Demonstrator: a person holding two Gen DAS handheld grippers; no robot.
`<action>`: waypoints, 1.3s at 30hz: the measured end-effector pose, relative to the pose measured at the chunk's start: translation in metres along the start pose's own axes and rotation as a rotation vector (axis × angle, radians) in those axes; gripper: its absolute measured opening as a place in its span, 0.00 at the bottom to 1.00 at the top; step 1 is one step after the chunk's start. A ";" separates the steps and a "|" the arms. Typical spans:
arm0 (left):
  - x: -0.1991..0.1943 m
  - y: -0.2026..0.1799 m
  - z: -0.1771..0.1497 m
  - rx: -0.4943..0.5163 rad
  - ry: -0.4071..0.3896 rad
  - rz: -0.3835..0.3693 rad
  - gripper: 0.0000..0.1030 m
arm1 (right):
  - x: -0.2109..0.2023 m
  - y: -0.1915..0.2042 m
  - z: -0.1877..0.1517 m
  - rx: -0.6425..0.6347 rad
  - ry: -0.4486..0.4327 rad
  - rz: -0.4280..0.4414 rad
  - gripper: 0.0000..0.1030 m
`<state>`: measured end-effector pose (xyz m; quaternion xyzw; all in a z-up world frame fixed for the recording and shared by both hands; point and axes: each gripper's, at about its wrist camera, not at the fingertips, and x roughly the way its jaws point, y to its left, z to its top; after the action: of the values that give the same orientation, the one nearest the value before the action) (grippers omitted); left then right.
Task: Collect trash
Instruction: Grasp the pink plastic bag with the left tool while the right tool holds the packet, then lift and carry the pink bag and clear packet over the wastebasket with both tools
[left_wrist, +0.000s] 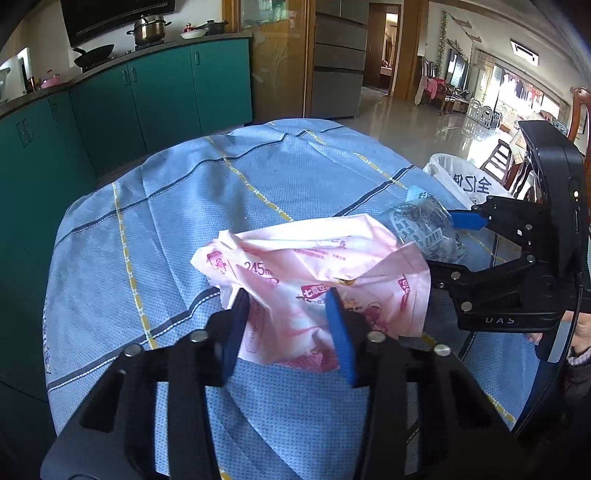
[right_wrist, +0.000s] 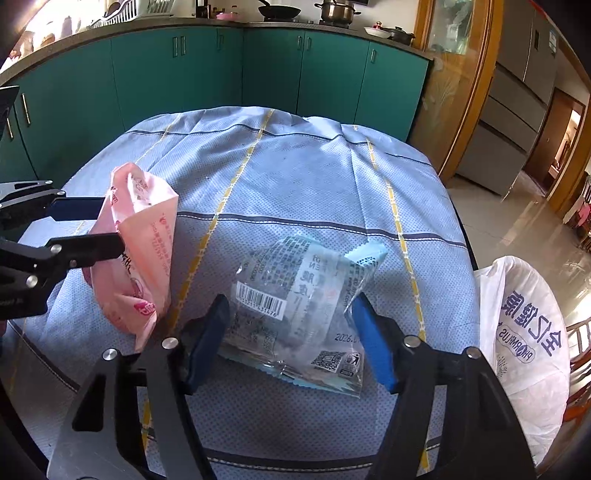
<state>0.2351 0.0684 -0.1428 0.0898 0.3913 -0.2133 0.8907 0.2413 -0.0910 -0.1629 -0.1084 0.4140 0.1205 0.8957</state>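
A crumpled pink printed wrapper (left_wrist: 306, 273) stands on the blue checked tablecloth (left_wrist: 192, 206). My left gripper (left_wrist: 288, 306) is shut on its near end, a blue pad pressing on each side. The right wrist view shows that same gripper (right_wrist: 112, 221) reaching in from the left and pinching the pink wrapper (right_wrist: 144, 236) upright. A clear plastic wrapper (right_wrist: 295, 306) with a barcode lies in front of it, bulging between the pads of my right gripper (right_wrist: 291, 301), which is shut on it. From the left wrist view the right gripper (left_wrist: 439, 240) holds the clear wrapper (left_wrist: 424, 225) at the table's right side.
A white plastic bag (right_wrist: 524, 332) with blue print stands open beside the table's right edge. Green kitchen cabinets (right_wrist: 207, 74) with pots on the counter run behind the table. Wooden chairs (left_wrist: 498, 158) and a shiny tiled floor lie to the right.
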 end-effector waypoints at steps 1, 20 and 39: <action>0.000 0.000 0.000 0.001 -0.003 0.004 0.32 | -0.002 0.000 -0.001 0.001 -0.002 -0.001 0.65; -0.008 0.014 0.000 -0.080 0.016 -0.030 0.89 | -0.034 -0.010 -0.012 0.038 -0.047 -0.033 0.65; -0.007 -0.005 0.002 0.013 -0.004 0.030 0.32 | -0.038 -0.006 -0.013 0.034 -0.065 -0.028 0.65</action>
<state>0.2298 0.0660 -0.1363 0.1012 0.3868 -0.2025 0.8940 0.2101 -0.1049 -0.1412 -0.0950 0.3853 0.1046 0.9119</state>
